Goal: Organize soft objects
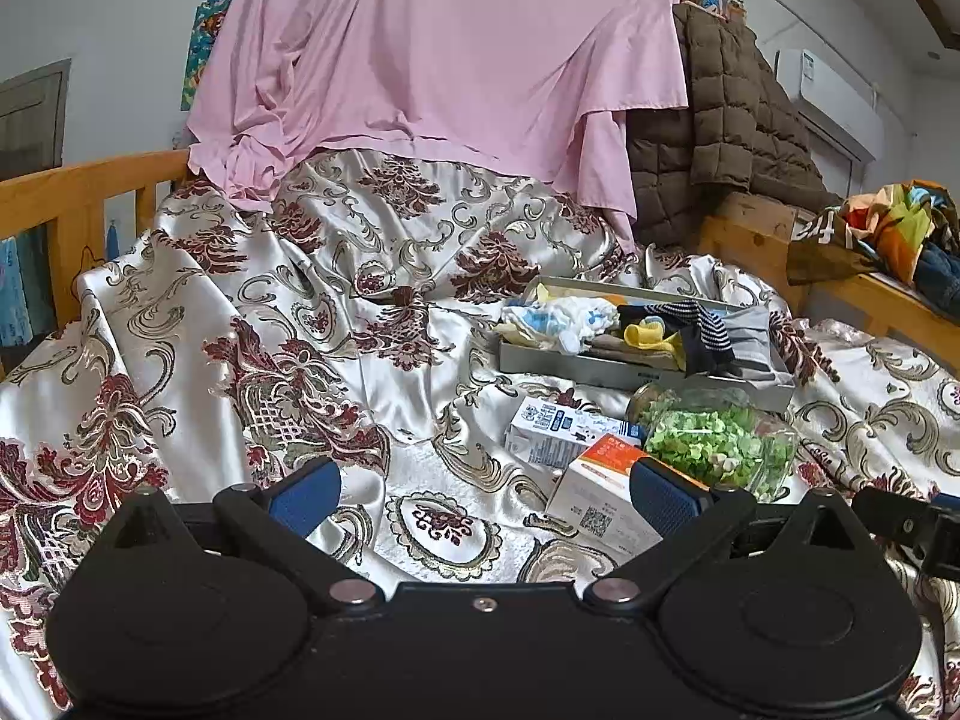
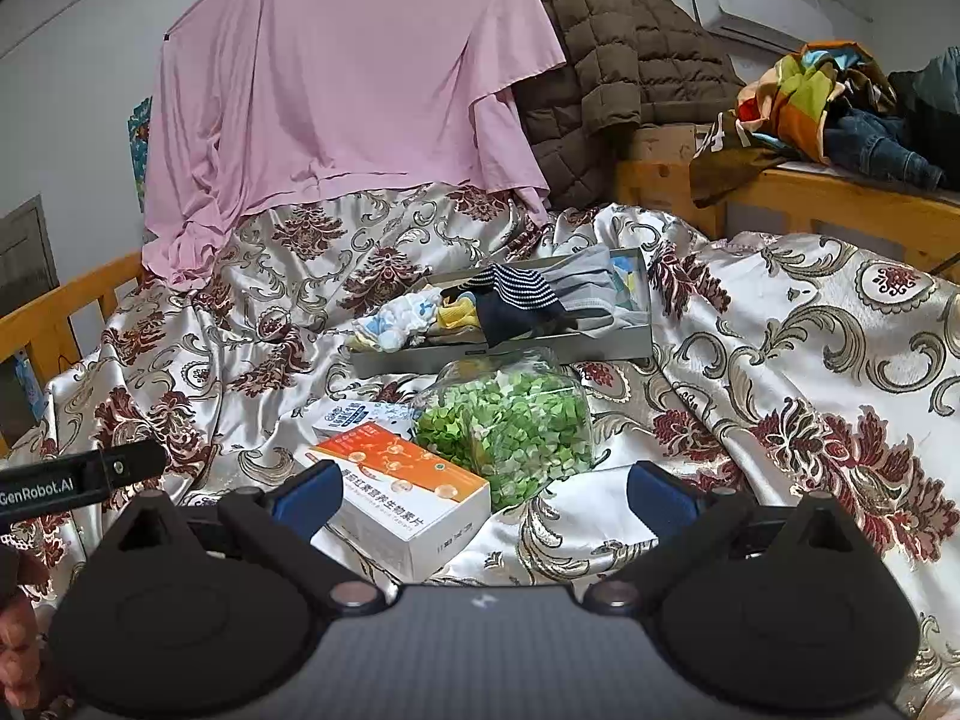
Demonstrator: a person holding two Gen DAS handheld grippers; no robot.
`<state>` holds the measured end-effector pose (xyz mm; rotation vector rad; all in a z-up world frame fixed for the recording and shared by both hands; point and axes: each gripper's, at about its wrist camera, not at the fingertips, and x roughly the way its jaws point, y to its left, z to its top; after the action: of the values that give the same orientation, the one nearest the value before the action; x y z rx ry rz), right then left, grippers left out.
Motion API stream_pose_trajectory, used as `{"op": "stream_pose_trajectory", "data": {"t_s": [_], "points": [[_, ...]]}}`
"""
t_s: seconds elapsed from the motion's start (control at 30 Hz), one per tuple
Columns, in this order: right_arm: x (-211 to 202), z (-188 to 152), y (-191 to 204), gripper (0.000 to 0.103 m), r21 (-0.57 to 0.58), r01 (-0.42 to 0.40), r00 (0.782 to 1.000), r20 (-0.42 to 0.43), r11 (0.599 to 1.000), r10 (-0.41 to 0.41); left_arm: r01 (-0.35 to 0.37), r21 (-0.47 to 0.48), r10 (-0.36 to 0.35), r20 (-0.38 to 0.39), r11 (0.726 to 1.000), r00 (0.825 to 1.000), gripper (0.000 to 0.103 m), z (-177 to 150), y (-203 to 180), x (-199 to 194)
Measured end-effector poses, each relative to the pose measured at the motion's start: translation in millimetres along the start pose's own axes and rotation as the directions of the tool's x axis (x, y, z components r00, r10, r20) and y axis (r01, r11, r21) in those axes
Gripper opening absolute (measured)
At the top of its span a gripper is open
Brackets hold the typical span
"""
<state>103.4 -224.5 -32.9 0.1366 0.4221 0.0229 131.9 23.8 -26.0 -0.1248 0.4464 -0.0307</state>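
Note:
A grey tray (image 1: 600,369) (image 2: 540,349) lies on the bed and holds several small soft items: a white-and-blue cloth (image 1: 564,318) (image 2: 399,315), yellow socks (image 1: 645,335) (image 2: 456,315), a navy striped sock (image 1: 699,324) (image 2: 522,291) and a grey cloth (image 1: 750,330) (image 2: 591,288). My left gripper (image 1: 483,495) is open and empty, low over the bedspread, short of the tray. My right gripper (image 2: 483,495) is open and empty, just behind the orange-and-white box (image 2: 402,489).
A clear jar of green pieces (image 1: 717,441) (image 2: 510,426), the orange-and-white box (image 1: 606,495) and a blue-and-white carton (image 1: 555,429) (image 2: 354,414) lie before the tray. A pink sheet (image 1: 432,60), a brown quilted coat (image 1: 720,114) and wooden rails (image 1: 78,192) bound the bed.

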Motion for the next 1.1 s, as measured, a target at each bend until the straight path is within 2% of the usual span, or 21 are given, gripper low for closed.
{"op": "stream_pose_trajectory", "data": {"t_s": [1.1], "points": [[0.3,-5.7,6.5,0.103,-0.037,-0.008,1.000,-0.007,0.999,0.008,-0.008,-0.009,0.008,-0.006,1.000,1.000,0.102,-2.9,1.2,0.2]]}}
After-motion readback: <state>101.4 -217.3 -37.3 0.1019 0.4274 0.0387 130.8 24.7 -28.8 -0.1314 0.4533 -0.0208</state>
